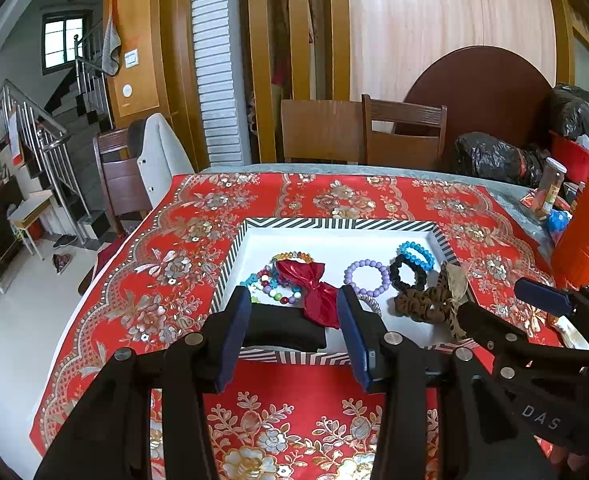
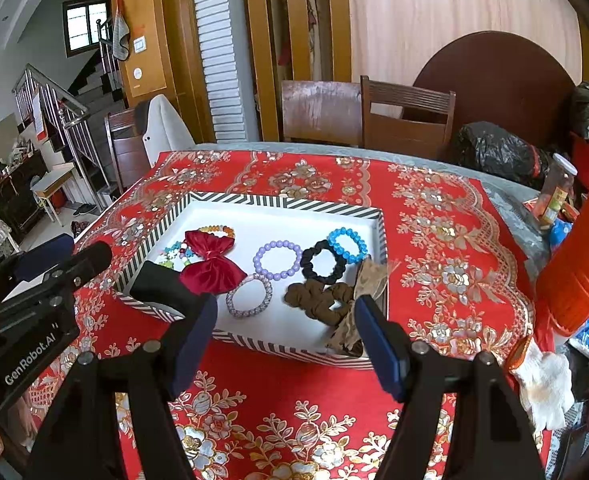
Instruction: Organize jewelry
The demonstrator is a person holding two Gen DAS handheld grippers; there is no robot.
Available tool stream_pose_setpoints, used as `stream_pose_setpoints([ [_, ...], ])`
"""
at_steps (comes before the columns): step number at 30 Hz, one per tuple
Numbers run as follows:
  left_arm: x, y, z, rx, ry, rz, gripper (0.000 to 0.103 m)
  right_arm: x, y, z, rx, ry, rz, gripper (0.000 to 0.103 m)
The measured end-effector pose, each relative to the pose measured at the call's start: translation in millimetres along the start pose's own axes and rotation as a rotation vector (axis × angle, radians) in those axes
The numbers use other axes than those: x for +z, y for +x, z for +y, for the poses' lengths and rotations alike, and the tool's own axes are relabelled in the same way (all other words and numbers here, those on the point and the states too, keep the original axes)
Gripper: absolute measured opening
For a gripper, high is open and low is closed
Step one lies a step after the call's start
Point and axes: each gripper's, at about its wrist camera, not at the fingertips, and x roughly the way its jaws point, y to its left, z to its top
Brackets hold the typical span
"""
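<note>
On the counter (image 2: 434,240), under a red flowered cloth (image 1: 142,280), sits a shallow striped tray (image 2: 278,199), and all the jewelry in view already lies inside it; the scene would fit either a tray just filled or one about to be sorted further.

Going left to right in the tray: a black pad (image 2: 162,284) in the near left corner, a cluster of colourful beaded bracelets (image 1: 278,292) behind it, and a red bow (image 2: 210,264) partly over them. Next come a purple bead bracelet (image 2: 277,260), with a pale pink one (image 2: 249,296) nearer the front, then a black scrunchie (image 2: 322,262), a blue bead bracelet (image 2: 347,245), and a brown scrunchie (image 2: 314,300) with a tan ribbon (image 2: 368,280) against the right wall. The pieces lie mostly apart and flat, probably so each can be picked singly.

The left gripper (image 1: 292,334) hovers over the tray's near left edge, jaws wide and empty. The right gripper (image 2: 284,338) hangs at the near right edge, likewise wide and holding nothing.

The left view hides most of the pink bracelet behind a finger; the right view shows it whole. The left view shows the colourful beads more fully than the right does.
</note>
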Motion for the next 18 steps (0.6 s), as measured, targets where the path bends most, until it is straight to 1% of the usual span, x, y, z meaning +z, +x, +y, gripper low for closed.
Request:
stream_pose_setpoints([
  [18, -1.8, 5.5, -7.6, -0.009, 0.013, 0.012, 0.049, -2.3, 6.4, -2.7, 0.002, -0.005, 0.02, 0.074],
])
